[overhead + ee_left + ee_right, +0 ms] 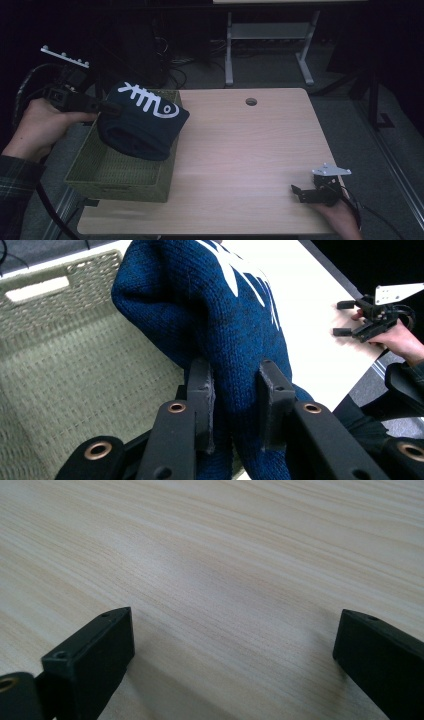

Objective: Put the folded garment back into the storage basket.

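At the left of the high view, the left gripper (107,107) has its jaws clamped on a fold of a dark blue knitted sweater (142,122) with a white fishbone on it. The left gripper view shows this close up: the two black pads (202,405) press into the knit from either side, and the sweater (220,330) hangs bunched above them. The sweater is held up off the table, hovering over the far right corner of the woven green basket (120,170), with part of it spilling past the basket's right rim. None of it looks settled on the basket floor, which lies bare at the lower left of that view.

At the lower right of the high view, the right gripper (298,191) sits low by the near edge of the table (250,150), its jaws wide apart with nothing between them; its own view looks along bare wood grain.

I'd judge the job as putting the sweater into the basket, and it looks well along: picked up and carried over. Lowering it in and letting go remain.
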The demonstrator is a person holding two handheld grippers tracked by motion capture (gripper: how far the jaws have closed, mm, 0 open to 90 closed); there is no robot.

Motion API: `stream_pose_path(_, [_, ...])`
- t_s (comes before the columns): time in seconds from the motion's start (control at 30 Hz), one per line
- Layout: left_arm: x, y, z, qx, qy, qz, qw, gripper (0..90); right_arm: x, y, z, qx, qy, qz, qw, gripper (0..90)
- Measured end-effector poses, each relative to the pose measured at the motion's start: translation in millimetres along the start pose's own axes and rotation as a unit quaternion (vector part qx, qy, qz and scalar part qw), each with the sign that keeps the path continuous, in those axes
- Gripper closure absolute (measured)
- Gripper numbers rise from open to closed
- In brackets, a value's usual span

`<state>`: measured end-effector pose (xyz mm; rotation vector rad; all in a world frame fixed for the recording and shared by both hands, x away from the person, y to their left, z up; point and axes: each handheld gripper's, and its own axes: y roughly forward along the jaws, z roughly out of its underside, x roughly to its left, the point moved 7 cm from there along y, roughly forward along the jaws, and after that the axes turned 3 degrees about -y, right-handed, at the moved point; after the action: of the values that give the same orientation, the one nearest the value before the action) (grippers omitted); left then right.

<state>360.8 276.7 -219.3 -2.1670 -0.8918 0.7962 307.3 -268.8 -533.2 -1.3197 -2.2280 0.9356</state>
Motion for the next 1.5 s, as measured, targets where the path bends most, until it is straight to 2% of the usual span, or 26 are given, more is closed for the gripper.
stream_pose_path(0.53, [45.2,-8.4,25.4,-0.012,-0.016,0.022,0.9996,72.4,-0.2,0.2,-0.3,-0.002,-0.001,0.001,1.0,2.5])
stream_pose_path(0.8, [66.8,11.4,48.3,-0.006,-0.036,0.037,0.9986,72.4,-0.2,0.2,-0.3,-0.002,-0.001,0.001,1.0,2.5])
stream_pose_path(1.0, [83.9,21.5,63.3,-0.007,-0.056,0.04,0.9976,72.4,-0.2,0.3,-0.3,-0.002,-0.001,0.001,1.0,2.5])
stream_pose_path(1.2, [95.1,36.0,77.6,-0.001,-0.072,0.049,0.9962,72.5,-0.3,0.2,-0.3,-0.002,-0.001,0.001,1.0,2.5])
stream_pose_path(1.5, [113.2,51.6,92.8,0.005,-0.095,0.044,0.9945,72.8,-0.2,0.2,-0.3,-0.002,-0.001,0.001,1.0,2.5])
